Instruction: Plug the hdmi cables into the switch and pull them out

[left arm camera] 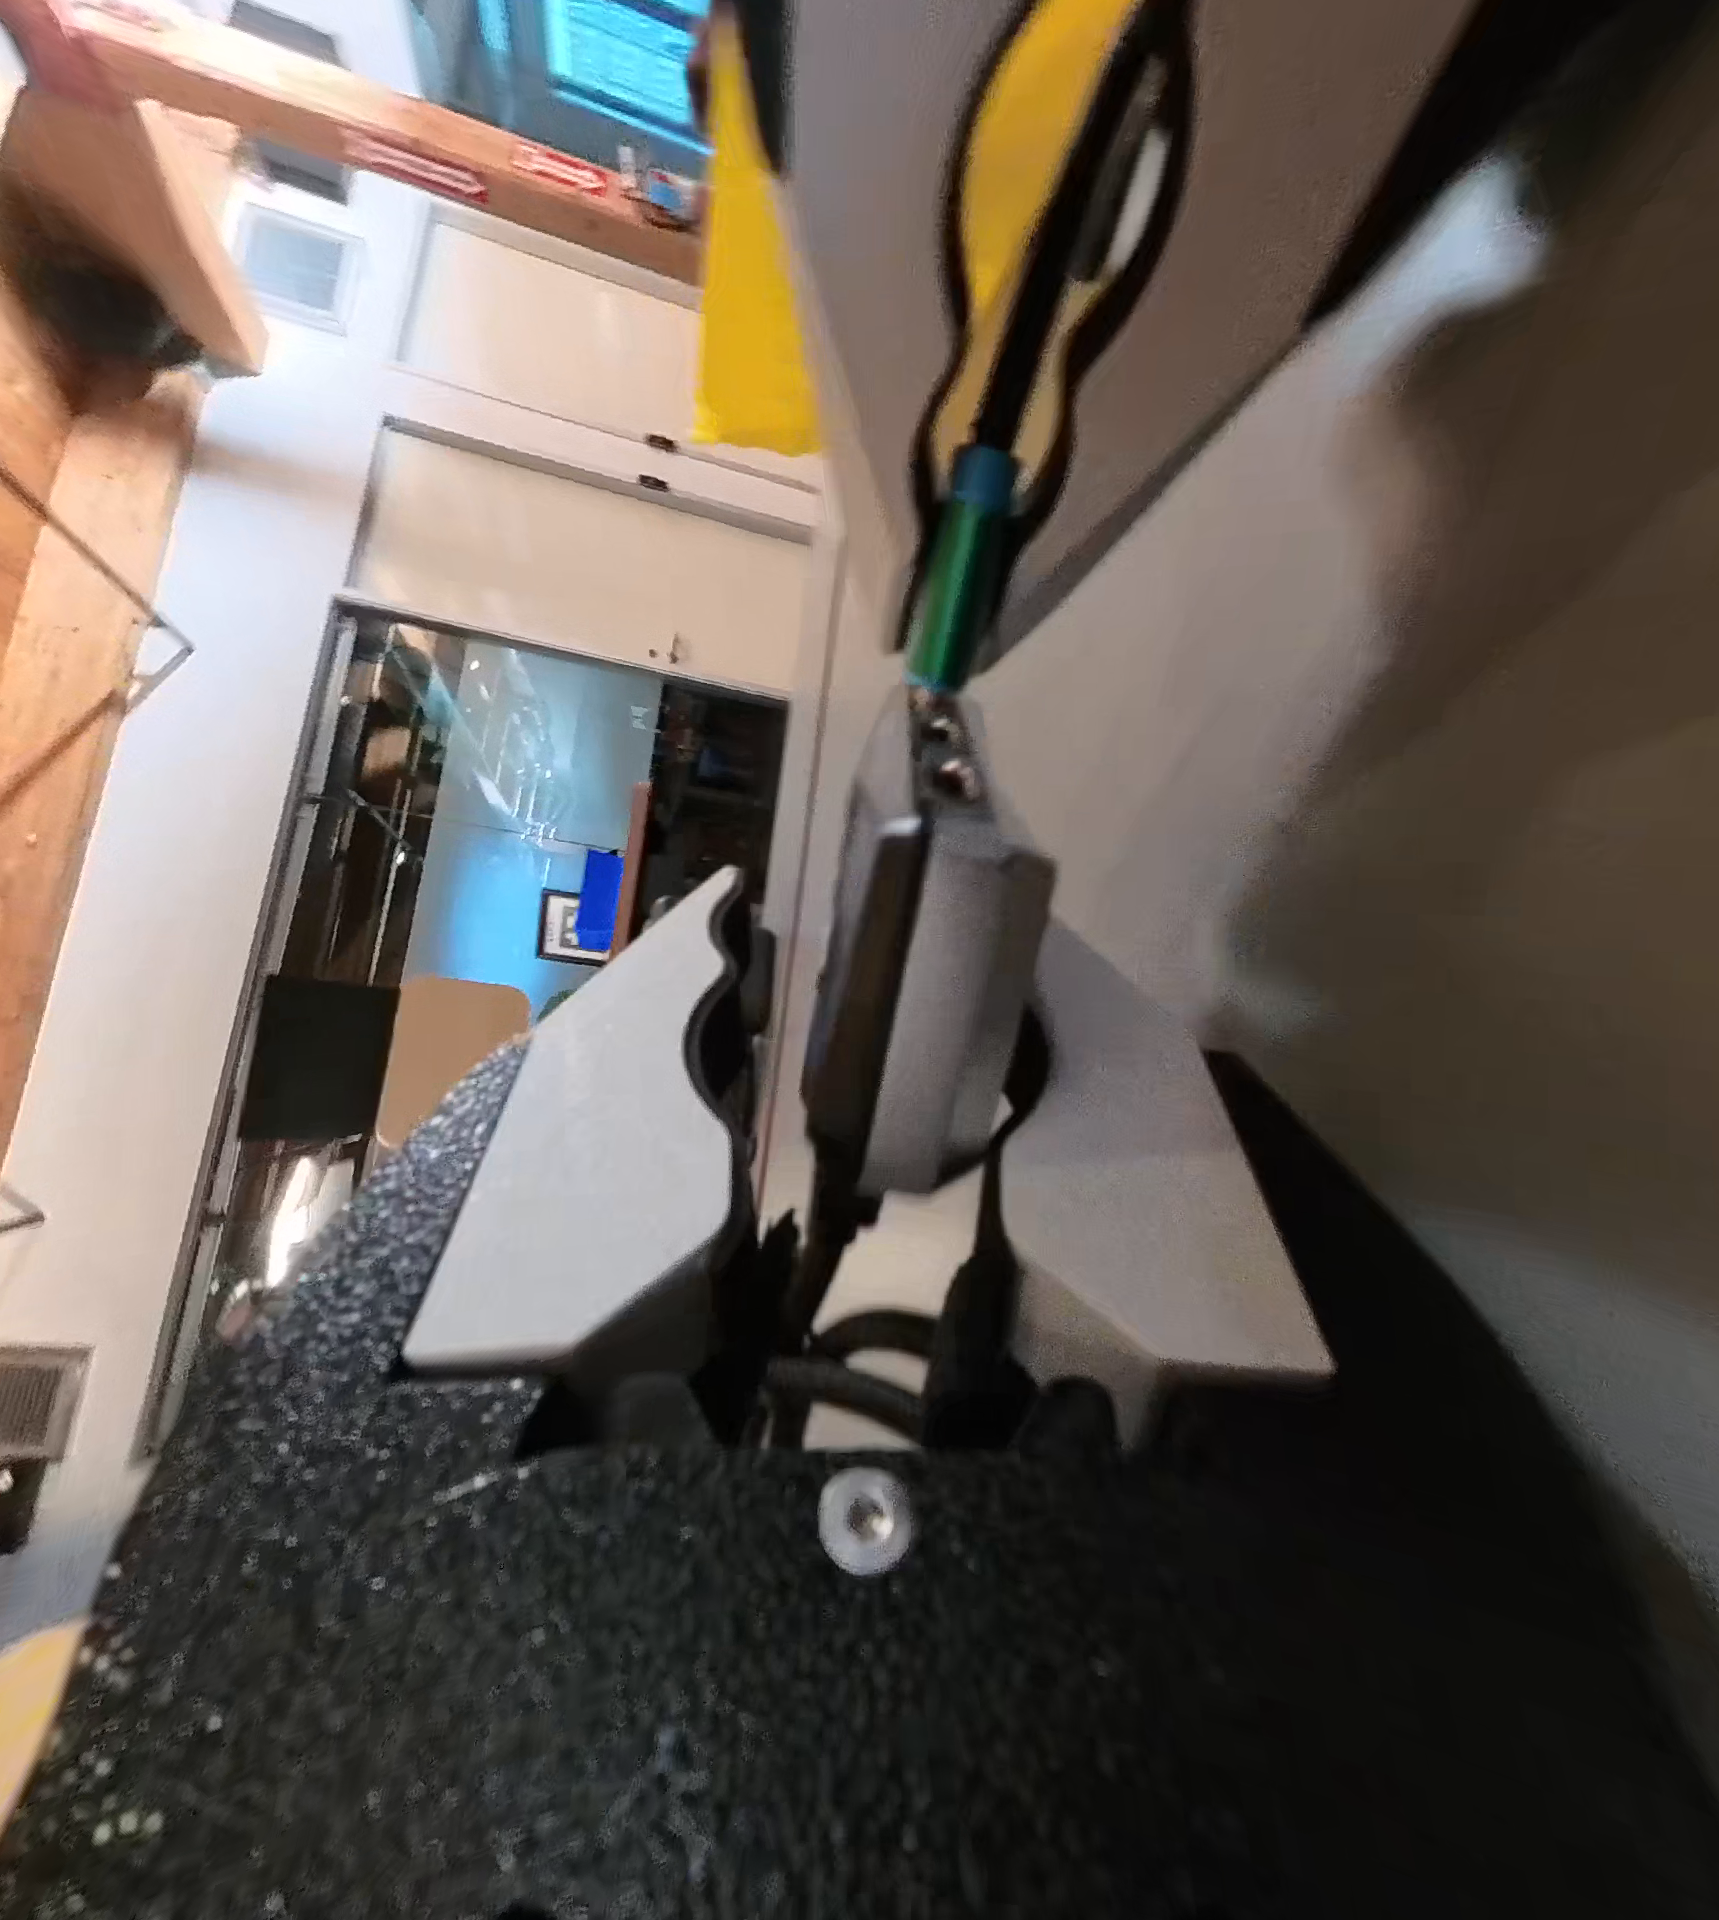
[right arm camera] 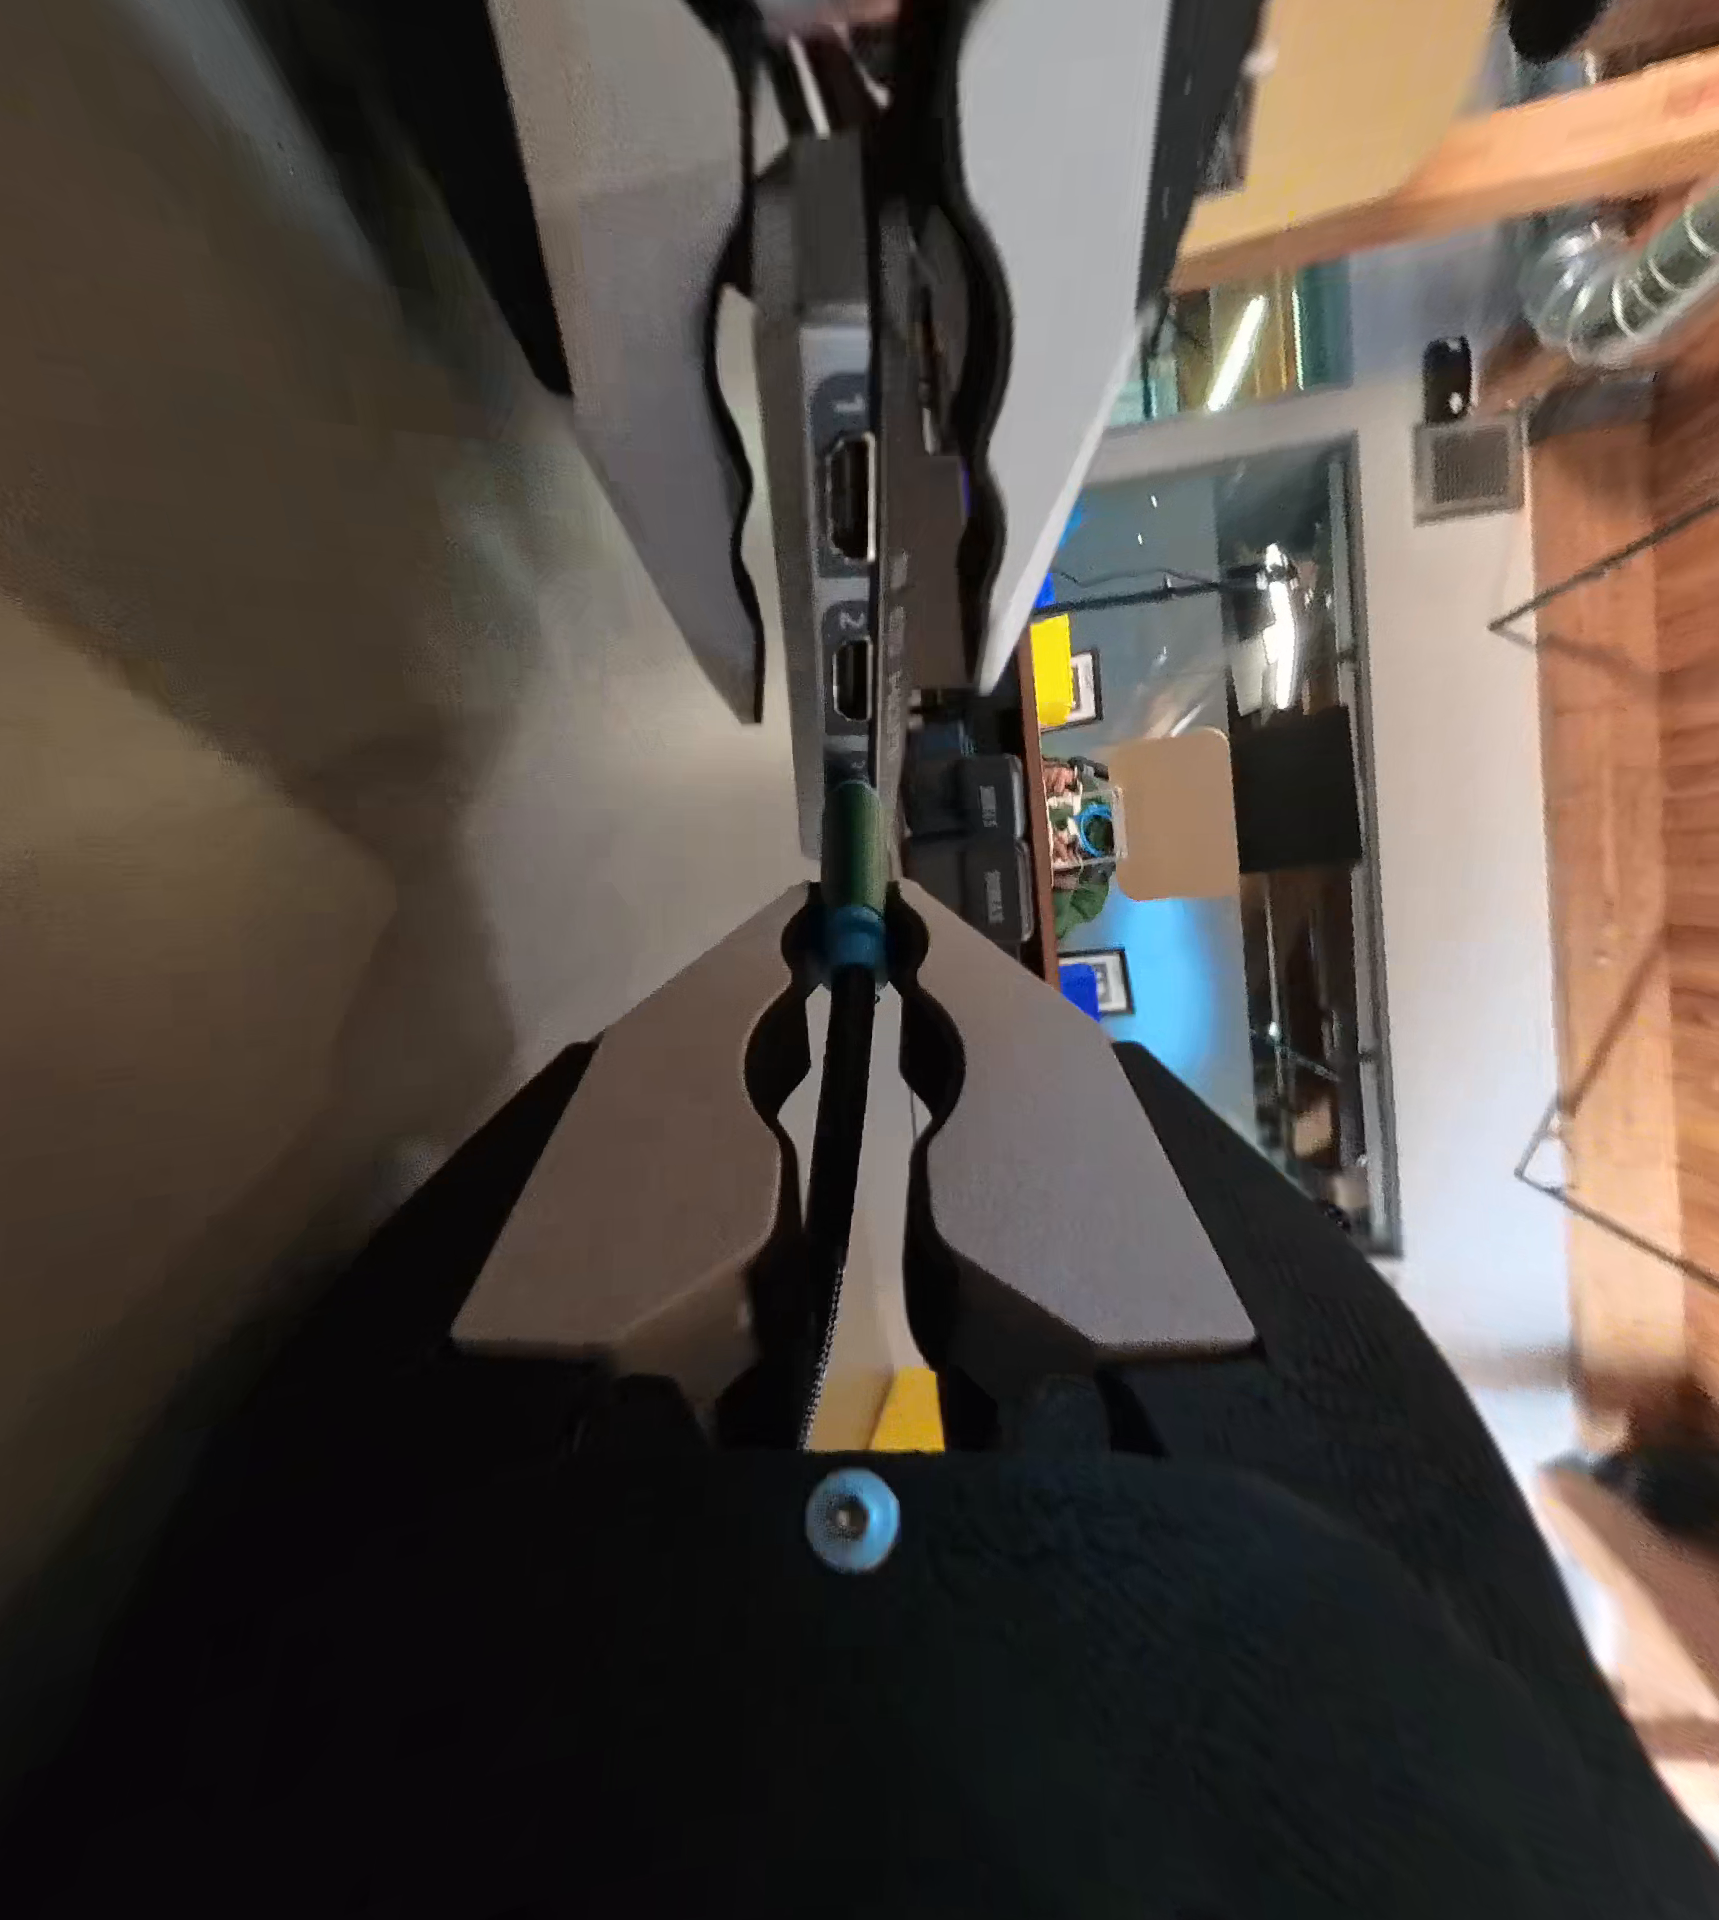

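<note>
Both wrist cameras rolled sideways, very close, facing each other; shared: switch [left arm camera: 922,997] [right arm camera: 850,499], green plug [left arm camera: 959,566] [right arm camera: 853,831].

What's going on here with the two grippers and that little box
A person works two handheld grippers. The left gripper clamps the grey switch. The right gripper grips a green plug by its blue collar, at the switch's end port. Whether it is fully seated is unclear. Two other ports are empty.

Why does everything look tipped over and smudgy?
Both views are turned sideways. Left wrist view: the wooden beam smears with motion blur, the switch looks soft. Right wrist view: the switch's ports are fairly sharp, the wooden wall blurs and bends at the edge.
</note>
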